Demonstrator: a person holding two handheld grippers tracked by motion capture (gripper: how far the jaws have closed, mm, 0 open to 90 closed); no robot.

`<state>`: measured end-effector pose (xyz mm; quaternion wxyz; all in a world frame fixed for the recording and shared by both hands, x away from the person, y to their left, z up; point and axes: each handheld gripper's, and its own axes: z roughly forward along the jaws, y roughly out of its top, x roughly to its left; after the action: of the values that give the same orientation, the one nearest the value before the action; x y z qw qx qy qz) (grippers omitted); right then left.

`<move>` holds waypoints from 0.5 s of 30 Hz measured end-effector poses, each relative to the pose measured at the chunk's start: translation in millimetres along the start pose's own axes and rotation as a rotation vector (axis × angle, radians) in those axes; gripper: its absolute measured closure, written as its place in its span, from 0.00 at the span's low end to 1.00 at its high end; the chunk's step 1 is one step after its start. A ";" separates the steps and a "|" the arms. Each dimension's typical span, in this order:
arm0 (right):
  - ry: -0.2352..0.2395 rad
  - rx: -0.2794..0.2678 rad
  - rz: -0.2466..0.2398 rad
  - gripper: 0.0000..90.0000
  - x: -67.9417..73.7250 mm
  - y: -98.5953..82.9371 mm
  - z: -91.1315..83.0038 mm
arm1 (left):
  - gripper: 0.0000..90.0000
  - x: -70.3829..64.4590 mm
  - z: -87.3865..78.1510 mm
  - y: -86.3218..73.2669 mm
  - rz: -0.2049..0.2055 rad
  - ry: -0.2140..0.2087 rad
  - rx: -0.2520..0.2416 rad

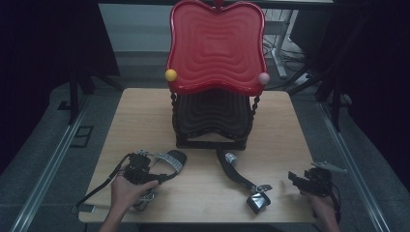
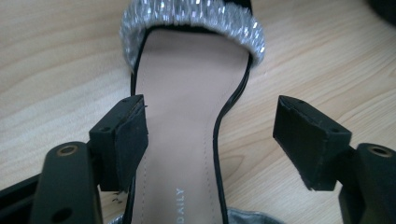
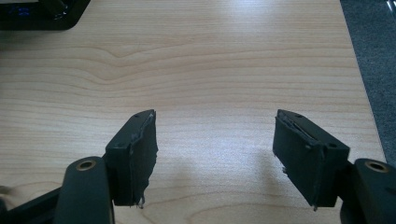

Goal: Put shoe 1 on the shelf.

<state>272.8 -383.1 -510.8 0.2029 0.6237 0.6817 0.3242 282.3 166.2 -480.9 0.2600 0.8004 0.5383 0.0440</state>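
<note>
While the left gripper [image 2: 210,140] gapes wide, the sandal [image 2: 187,140] lies between its jaws (unclamped).

We see our right gripper [image 3: 215,158] held over the pale wood-grain desk [image 3: 210,70], its two black padded jaws spread wide with bare desk between them. The padding on both jaws is frayed at the edges. A glossy black base [image 3: 42,14] sits at the far left corner, and grey carpeted floor [image 3: 373,56] runs along the desk's right edge.
</note>
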 end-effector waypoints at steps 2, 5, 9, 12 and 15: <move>0.000 0.002 0.001 0.34 0.2 0.0 0.7 | 0.29 -1.0 3.5 -1.8 0.012 0.011 0.014; -0.002 0.004 -0.002 0.34 0.9 0.1 0.9 | 0.28 -2.2 4.8 -2.7 0.016 0.018 0.006; -0.003 0.000 -0.012 0.34 2.4 0.0 1.1 | 0.27 -3.4 4.8 -2.5 0.026 0.033 0.012; -0.002 0.000 -0.010 0.34 1.8 -0.2 0.7 | 0.25 -1.2 3.9 -2.9 0.033 0.095 0.023; -0.003 0.001 -0.011 0.34 1.0 -0.1 1.1 | 0.25 -1.0 6.7 -4.1 0.039 0.099 0.047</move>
<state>273.3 -382.0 -511.6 0.2053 0.6206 0.6848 0.3220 280.7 164.0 -488.4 0.2134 0.8134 0.5358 0.0760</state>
